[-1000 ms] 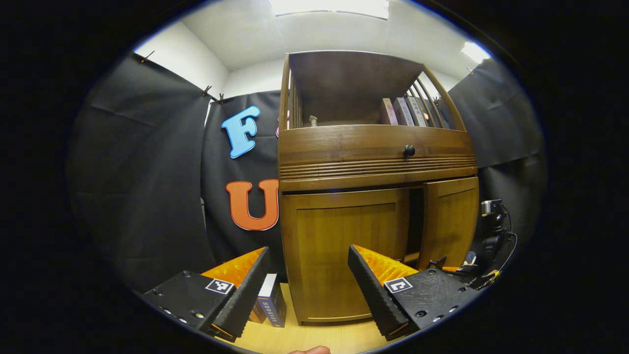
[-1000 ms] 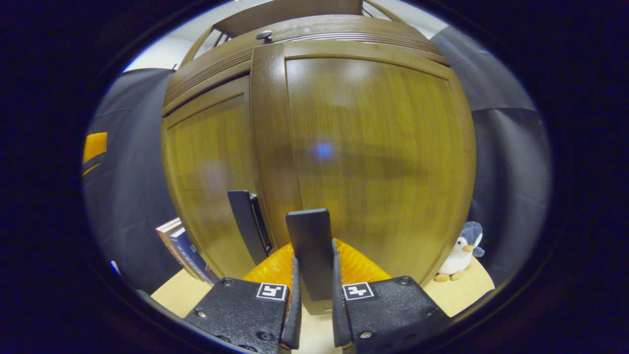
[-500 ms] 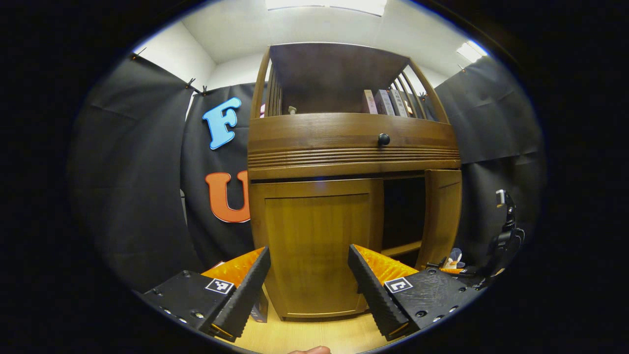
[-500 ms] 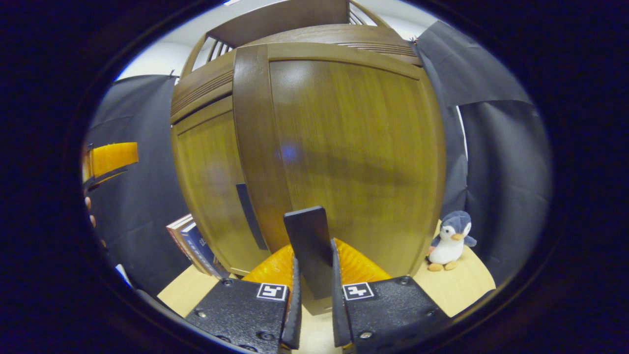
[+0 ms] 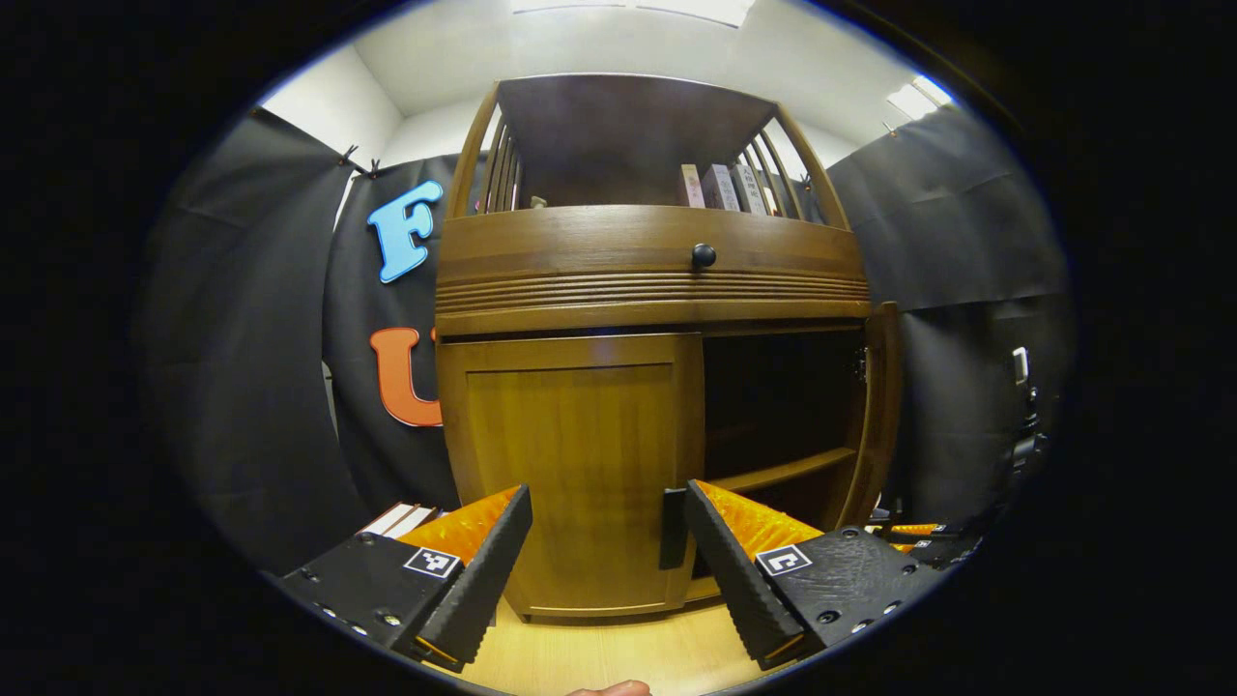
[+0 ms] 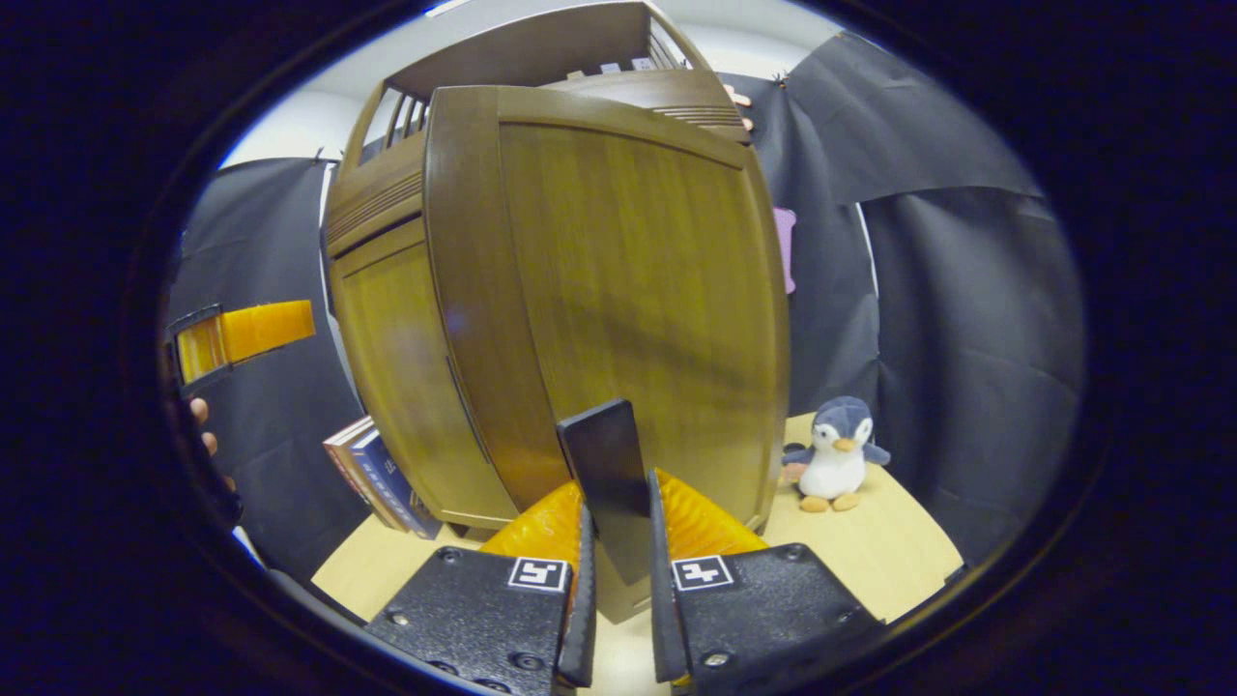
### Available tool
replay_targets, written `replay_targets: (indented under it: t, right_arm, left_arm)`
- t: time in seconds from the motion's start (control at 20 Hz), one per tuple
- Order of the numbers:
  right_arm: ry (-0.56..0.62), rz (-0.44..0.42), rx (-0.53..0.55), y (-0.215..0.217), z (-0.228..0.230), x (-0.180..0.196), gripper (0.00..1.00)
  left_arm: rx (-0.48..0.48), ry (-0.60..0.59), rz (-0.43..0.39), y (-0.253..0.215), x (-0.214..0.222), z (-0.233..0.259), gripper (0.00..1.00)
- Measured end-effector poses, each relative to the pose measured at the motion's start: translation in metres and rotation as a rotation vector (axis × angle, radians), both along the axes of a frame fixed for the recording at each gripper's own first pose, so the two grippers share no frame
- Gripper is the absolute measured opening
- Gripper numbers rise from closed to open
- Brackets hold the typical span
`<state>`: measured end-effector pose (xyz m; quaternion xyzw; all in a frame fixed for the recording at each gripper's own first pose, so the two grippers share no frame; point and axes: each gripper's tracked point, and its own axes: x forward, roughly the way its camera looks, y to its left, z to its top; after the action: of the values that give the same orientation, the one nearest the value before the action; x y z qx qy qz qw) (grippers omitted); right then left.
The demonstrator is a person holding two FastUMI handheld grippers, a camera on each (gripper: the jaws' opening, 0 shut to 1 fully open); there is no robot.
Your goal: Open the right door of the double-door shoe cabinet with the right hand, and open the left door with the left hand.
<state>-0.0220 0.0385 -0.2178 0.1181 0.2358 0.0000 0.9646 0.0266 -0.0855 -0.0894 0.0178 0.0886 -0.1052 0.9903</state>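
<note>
My right tool (image 6: 618,619) is clamped on the dark flat handle (image 6: 609,483) of the right door (image 6: 628,290), both fingers pressing its faces from either side. In the left gripper view that door (image 5: 881,406) stands swung wide on its hinge at the cabinet's right edge, so the dark interior and a shelf (image 5: 783,469) lie exposed. The left door (image 5: 570,464) sits shut, flush in the cabinet (image 5: 647,280) front. My left tool (image 5: 607,561) is spread apart and holds nothing; it hangs just in front of the left door's lower part, with that door's handle (image 5: 673,527) beside its right finger. Both doors look like stiff wooden panels, rigid and moderately heavy, free to turn only about their outer hinges. The panel faces appear smooth and glossy, so I judge them poor places to grip. The handle, a thin upright plate near each door's inner edge, is the sensible hold: pinch it across its flat faces and pull in an arc. The right half of the task looks nearly done; the left door is not yet taken. Books (image 6: 377,478) lean left of the cabinet and a toy penguin (image 6: 833,454) stands on the worktop (image 6: 870,541) right of it, near the open door's swing.
</note>
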Motion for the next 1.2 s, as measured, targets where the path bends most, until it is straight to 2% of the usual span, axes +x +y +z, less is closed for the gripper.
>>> replay_targets:
  t: [0.5, 0.95, 1.0, 1.05, 1.2]
  right_arm:
    - [0.018, -0.116, -0.025, -0.051, 0.005, -0.036, 0.18]
    - [0.033, -0.285, -0.021, -0.113, 0.010, -0.057, 0.08]
    - [0.034, -0.303, -0.015, -0.120, 0.010, -0.058, 0.08]
    - [0.035, -0.291, -0.010, -0.118, 0.010, -0.059, 0.06]
    - [0.033, -0.267, -0.020, -0.119, 0.012, -0.059, 0.06]
  left_arm:
    - [-0.015, 0.055, -0.079, -0.035, -0.006, -0.019, 0.95]
    - [-0.030, 0.092, -0.145, -0.072, -0.003, -0.029, 0.95]
    - [-0.032, 0.095, -0.144, -0.073, -0.002, -0.029, 1.00]
    - [-0.039, 0.091, -0.146, -0.074, -0.002, -0.028, 0.96]
    - [-0.044, 0.094, -0.156, -0.079, 0.002, -0.031, 0.96]
